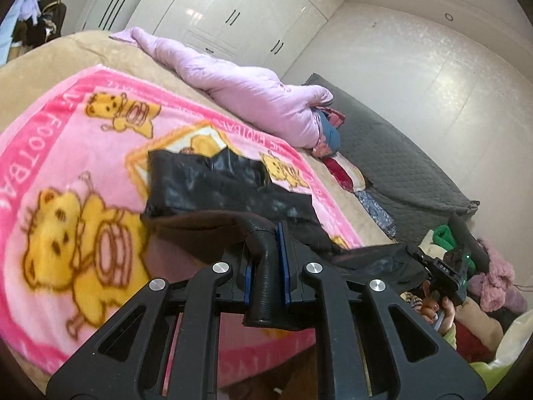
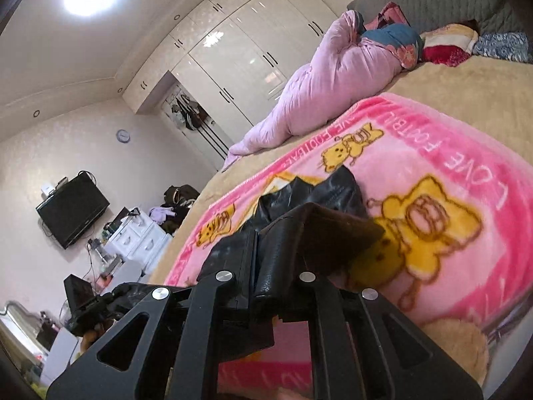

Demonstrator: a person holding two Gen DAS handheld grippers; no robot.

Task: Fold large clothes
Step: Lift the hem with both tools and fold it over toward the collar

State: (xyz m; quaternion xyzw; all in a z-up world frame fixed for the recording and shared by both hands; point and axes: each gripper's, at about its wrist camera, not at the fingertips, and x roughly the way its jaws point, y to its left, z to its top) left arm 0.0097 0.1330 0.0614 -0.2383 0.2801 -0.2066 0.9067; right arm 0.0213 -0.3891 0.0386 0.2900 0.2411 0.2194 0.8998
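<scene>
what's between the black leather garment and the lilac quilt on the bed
In the left wrist view, only pink bear blanket and tan bedspread separate the black leather garment from the lilac quilt.

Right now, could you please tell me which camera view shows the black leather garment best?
The left wrist view: the black leather garment lies spread across the pink bear-print blanket, its outline mostly visible, with one edge clamped in the left tongs. The right wrist view shows only a bunched part and brown lining behind the right tongs.

My black gripper (image 1: 266, 260) pinches a black leather garment (image 1: 213, 186) with brown lining — beneath it, a pink blanket (image 1: 83, 140) printed with yellow bears; a lilac quilt (image 1: 240, 90) and white wardrobe (image 1: 240, 10) beyond.
</scene>
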